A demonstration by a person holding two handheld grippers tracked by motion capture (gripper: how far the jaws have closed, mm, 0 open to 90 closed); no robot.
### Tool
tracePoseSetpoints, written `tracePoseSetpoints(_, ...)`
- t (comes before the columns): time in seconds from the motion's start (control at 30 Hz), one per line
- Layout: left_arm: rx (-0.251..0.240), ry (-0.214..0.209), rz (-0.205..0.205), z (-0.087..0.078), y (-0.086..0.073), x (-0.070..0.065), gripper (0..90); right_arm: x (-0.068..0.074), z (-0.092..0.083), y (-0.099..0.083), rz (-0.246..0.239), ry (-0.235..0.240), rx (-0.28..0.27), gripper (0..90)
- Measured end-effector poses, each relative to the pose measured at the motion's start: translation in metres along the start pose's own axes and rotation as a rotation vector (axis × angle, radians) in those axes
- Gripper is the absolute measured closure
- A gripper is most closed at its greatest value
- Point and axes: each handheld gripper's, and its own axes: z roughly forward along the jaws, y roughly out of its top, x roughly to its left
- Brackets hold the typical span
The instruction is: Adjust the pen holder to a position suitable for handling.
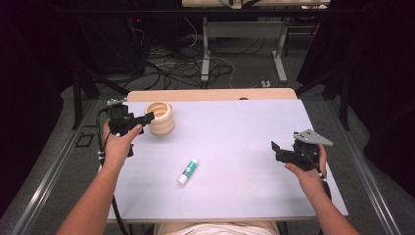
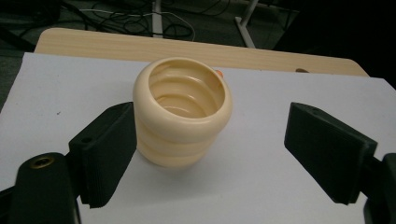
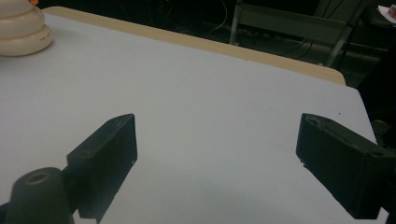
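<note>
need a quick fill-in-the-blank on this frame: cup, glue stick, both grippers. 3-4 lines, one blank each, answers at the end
1. The ribbed cream cup stands upright with its ____ gripper-side neighbour, the left gripper, open around it.
2. The glue stick lies on its ____ on the white table.
3. The right gripper has its jaws ____, nothing between them.
4. The glue stick's cap is ____.

Answers: left; side; open; white

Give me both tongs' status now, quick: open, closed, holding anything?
Left tongs: open, holding nothing; jaws spread beside the ribbed cream cup.
Right tongs: open, holding nothing; jaws wide over the bare white table.
</note>
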Motion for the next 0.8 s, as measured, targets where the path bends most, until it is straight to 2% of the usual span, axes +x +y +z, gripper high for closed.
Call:
tracePoseSetpoints(0.17, 0.028, 0.018, -0.015, 0.009, 0.01, 0.002, 21.1, -0.001, 0.0, -0.001, 0.01, 0.0, 0.01, 12.6)
tracePoseSetpoints(0.27, 0.063, 0.034, -0.028, 0.017, 0.017, 0.006, 22.5, -0.001, 0.001, -0.001, 0.017, 0.004, 0.013, 12.8)
tracePoseSetpoints(0.3, 0.075, 0.043, -0.04, 0.02, 0.019, 0.006, 23.9, -0.001, 0.001, -0.001, 0.026, 0.009, 0.017, 12.9)
tracePoseSetpoints(0.37, 0.098, 0.031, -0.071, 0.027, 0.023, 0.011, 25.6, -0.002, 0.002, -0.002, 0.021, 0.009, 0.017, 13.1)
tracePoseSetpoints(0.43, 0.118, 0.037, -0.078, 0.032, 0.027, 0.015, 25.9, -0.002, 0.002, -0.002, 0.029, 0.011, 0.022, 13.2)
tracePoseSetpoints(0.53, 0.117, 0.043, -0.112, 0.041, 0.029, 0.019, 26.7, -0.003, 0.003, -0.003, 0.037, 0.014, 0.025, 13.1)
tracePoseSetpoints(0.57, 0.132, 0.038, -0.115, 0.043, 0.03, 0.022, 27.1, -0.003, 0.003, -0.003, 0.037, 0.014, 0.027, 13.2)
tracePoseSetpoints(0.63, 0.136, 0.038, -0.15, 0.048, 0.031, 0.024, 27.9, -0.003, 0.003, -0.003, 0.042, 0.018, 0.033, 13.2)
tracePoseSetpoints(0.7, 0.128, 0.038, -0.155, 0.05, 0.031, 0.025, 28.7, -0.003, 0.004, -0.003, 0.042, 0.018, 0.031, 13.3)
tracePoseSetpoints(0.73, 0.126, 0.046, -0.185, 0.053, 0.031, 0.027, 29.0, -0.003, 0.004, -0.003, 0.043, 0.019, 0.032, 13.4)
tracePoseSetpoints(0.8, 0.141, 0.051, -0.213, 0.057, 0.031, 0.03, 29.4, -0.003, 0.004, -0.004, 0.045, 0.017, 0.03, 13.5)
